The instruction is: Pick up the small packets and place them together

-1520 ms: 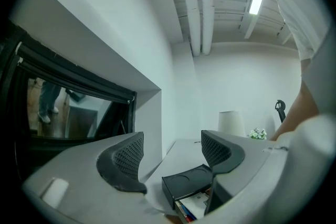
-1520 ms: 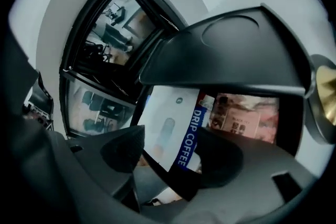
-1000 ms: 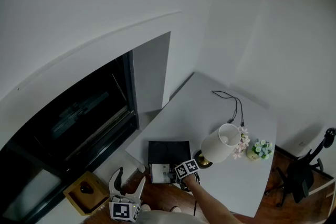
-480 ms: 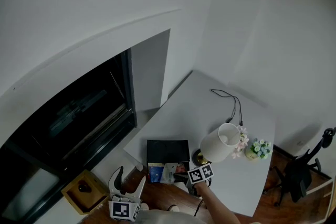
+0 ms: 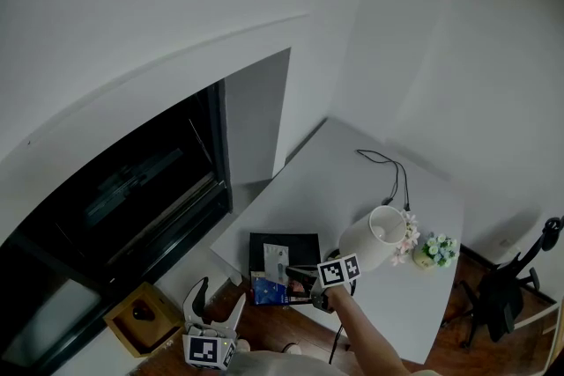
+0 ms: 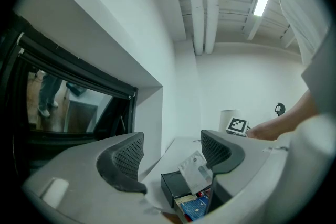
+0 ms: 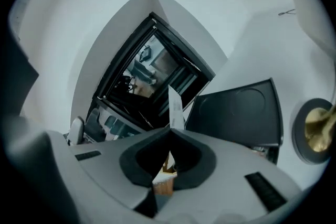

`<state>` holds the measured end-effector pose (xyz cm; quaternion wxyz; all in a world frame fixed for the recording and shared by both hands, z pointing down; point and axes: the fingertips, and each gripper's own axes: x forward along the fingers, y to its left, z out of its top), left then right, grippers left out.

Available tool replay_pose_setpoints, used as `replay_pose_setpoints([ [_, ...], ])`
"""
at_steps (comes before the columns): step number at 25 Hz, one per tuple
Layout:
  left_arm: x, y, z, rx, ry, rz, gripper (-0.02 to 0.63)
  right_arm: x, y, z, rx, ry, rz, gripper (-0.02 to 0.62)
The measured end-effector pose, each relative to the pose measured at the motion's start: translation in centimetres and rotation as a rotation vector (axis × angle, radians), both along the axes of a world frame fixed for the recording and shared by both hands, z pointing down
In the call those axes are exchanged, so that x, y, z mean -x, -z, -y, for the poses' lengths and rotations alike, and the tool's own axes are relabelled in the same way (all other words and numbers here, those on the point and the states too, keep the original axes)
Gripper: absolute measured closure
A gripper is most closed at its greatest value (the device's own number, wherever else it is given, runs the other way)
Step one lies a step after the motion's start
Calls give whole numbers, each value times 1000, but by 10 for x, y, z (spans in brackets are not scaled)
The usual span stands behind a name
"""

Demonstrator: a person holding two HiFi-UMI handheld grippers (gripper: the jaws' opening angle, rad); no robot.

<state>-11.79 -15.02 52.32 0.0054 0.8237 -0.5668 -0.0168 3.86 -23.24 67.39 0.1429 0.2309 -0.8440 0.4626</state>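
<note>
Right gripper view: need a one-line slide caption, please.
Right gripper, jaws shut on the edge of a white packet, with the black box beyond it.

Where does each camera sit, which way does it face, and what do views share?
Head view: on the person's head, steeply down at the white table; left tool, right tool and right forearm show.
Left gripper view: on the left tool, along its open, empty jaws toward the black box; right forearm shows.
Right gripper view: on the right tool, along jaws shut on a white packet, toward the dark window.
Shared: black box and packet, in all three.
</note>
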Motion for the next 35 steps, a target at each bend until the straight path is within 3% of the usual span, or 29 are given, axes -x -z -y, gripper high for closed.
replay_pose_setpoints([
  [6, 7, 0, -7, -1, 26, 1, 256, 24, -34, 52, 60, -17, -66, 592],
  [16, 16, -4, -18, 14, 64, 8, 256, 0, -107, 81, 139, -144, -349, 594],
  [22, 18, -3, -16, 13, 68, 10, 256, -15, -114, 89, 27, -190, -610, 548],
  [24, 16, -1, -14, 10, 60, 8, 256, -18, -106, 89, -25, -208, -649, 546],
  [31, 8, 0, -1, 0, 25, 10, 256, -15, -45, 81, -262, -287, -507, 545],
  [35, -1, 6, 8, -18, -7, 7, 256, -2, 31, 59, -497, -334, -259, 545],
])
